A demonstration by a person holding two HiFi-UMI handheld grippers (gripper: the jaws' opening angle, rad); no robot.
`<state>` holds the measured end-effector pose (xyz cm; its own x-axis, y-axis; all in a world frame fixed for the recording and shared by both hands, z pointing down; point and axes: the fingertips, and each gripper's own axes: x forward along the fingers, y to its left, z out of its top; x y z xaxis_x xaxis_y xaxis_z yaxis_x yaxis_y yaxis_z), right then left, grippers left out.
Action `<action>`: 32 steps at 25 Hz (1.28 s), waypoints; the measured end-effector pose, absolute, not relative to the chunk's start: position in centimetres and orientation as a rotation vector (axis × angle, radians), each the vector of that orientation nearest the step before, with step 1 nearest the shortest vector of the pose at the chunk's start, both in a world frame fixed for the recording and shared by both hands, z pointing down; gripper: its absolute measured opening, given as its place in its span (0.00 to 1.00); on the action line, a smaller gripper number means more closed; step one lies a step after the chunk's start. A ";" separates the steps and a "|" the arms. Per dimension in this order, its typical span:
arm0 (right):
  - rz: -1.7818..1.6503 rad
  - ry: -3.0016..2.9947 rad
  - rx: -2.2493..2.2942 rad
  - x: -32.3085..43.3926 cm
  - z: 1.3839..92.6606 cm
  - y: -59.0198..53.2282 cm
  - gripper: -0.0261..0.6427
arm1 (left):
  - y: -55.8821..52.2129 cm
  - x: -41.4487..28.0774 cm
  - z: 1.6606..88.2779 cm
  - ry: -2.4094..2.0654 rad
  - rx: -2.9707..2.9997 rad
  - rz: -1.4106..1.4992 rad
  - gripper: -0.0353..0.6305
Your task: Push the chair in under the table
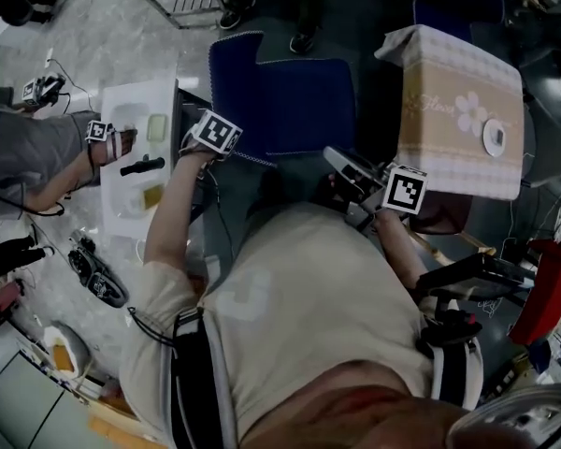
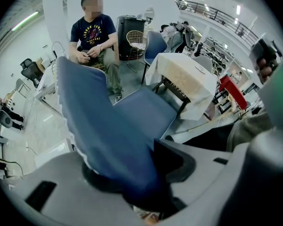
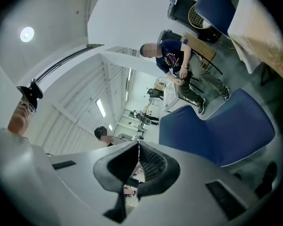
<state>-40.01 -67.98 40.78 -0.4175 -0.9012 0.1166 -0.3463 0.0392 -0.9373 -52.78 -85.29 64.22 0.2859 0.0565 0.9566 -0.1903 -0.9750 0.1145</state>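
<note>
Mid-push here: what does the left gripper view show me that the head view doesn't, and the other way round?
Only the left gripper view: the left tongs closed on the backrest edge, and a seated person beyond it. Only the head view: another person working at a white side table off to the left. Both: the blue chair standing out from the cloth-covered table, not yet under it.
</note>
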 end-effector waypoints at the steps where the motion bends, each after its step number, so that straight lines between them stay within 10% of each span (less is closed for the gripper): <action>1: -1.383 1.805 -1.249 -40.1 40.7 -68.1 0.06 | -85.3 -52.7 64.1 -0.124 2.347 1.758 0.33; 32: -1.372 1.817 -1.252 -40.3 40.8 -68.5 0.06 | -84.8 -52.1 63.9 -0.159 2.348 1.794 0.34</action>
<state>-40.31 -68.51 40.78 -0.4252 -0.8982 0.1111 -0.3527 0.0514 -0.9343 -52.10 -84.84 63.90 0.2653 0.0257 0.9638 -0.1946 -0.9777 0.0797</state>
